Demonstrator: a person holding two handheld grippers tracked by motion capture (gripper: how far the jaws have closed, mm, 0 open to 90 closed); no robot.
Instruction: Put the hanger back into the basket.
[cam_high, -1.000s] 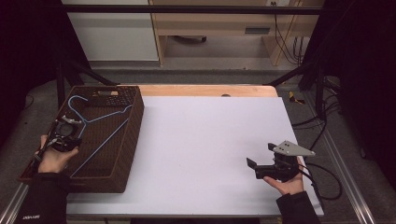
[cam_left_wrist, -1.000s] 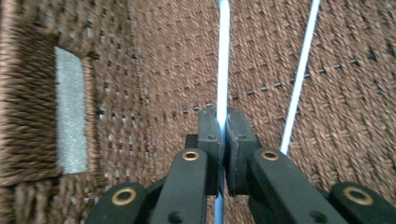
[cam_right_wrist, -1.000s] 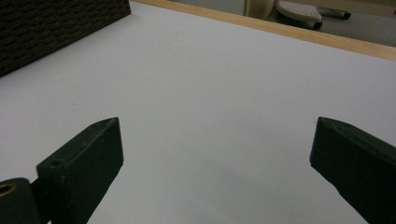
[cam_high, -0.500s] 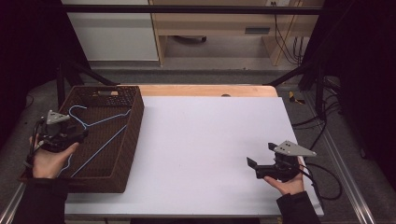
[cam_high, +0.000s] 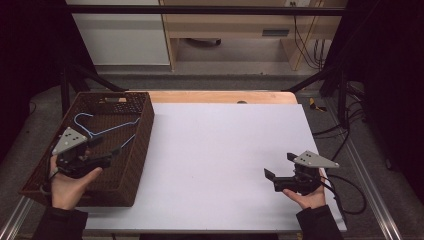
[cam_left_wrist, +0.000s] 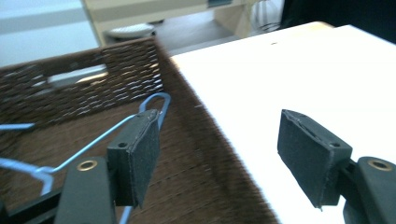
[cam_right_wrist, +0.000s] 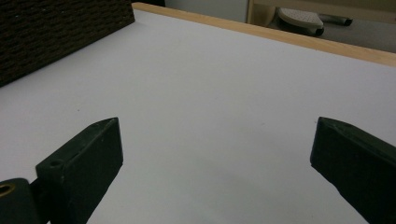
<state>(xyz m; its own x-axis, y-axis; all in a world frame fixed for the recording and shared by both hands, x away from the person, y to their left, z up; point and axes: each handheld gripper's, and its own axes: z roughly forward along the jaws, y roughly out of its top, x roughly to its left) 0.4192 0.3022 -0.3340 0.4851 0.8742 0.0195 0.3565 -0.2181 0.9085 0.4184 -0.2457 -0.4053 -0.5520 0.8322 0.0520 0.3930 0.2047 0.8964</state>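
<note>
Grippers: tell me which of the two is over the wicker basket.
The left gripper, over the brown wicker basket holding the blue hanger. The right gripper sits over the bare white tabletop.

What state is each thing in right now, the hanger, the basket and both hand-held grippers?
Blue hanger: lying flat inside the basket, not gripped.
Wicker basket: upright on the table's left side, open-topped, holding the hanger.
Left hand-held gripper: over the basket, jaws have just been opening, nothing between them.
Right hand-held gripper: open, empty, near the white table.
</note>
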